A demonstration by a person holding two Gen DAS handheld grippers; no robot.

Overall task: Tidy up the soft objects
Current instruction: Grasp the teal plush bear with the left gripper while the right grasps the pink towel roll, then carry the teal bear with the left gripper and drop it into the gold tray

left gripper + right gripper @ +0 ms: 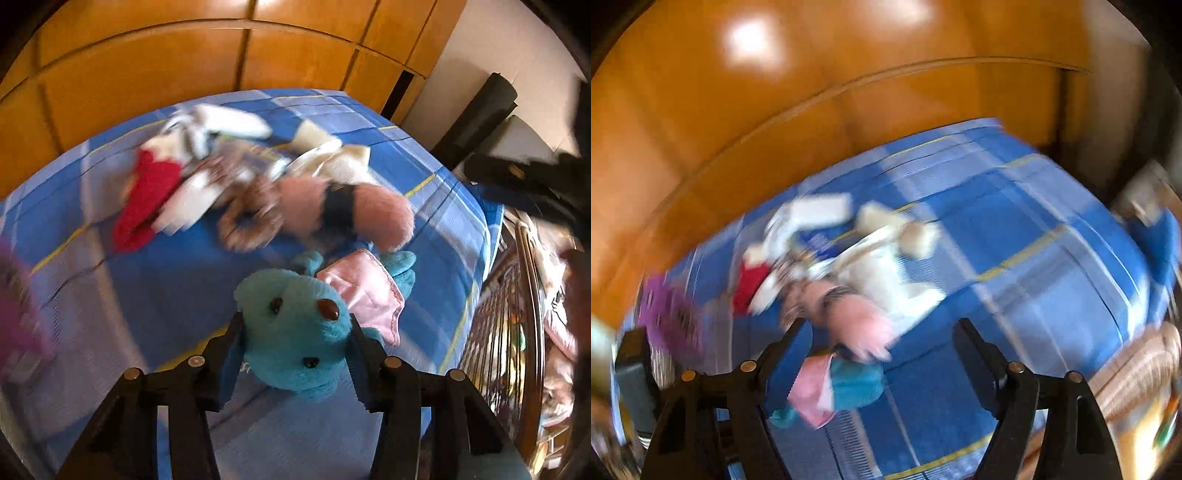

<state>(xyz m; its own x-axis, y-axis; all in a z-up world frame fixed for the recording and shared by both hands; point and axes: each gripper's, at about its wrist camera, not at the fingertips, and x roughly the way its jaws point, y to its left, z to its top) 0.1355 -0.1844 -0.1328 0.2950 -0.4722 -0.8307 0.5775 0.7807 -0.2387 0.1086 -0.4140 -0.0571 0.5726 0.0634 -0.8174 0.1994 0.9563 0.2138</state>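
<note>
Two grippers hang over a bed (155,295) covered in a blue plaid sheet. The left gripper (295,354) has its two fingers against either side of a teal bear's (295,332) head, pads pressing into the plush, so it grips the bear. The bear lies on the sheet near the bed's near edge, its face turned up toward the camera, with a pink cloth (365,291) across its body.

The right gripper (882,365) stands with its jaws wide apart and nothing between the pads; under its left finger lie the bear's teal body (857,384) and the pink cloth (812,391), seen blurred.

Farther back on the bed sits a loose pile: a red cloth (146,195), a brown ring (247,221), a pink plush with a black band (343,210), and white and cream toys (221,122). Behind the bed rise orange wood panels (147,74).
</note>
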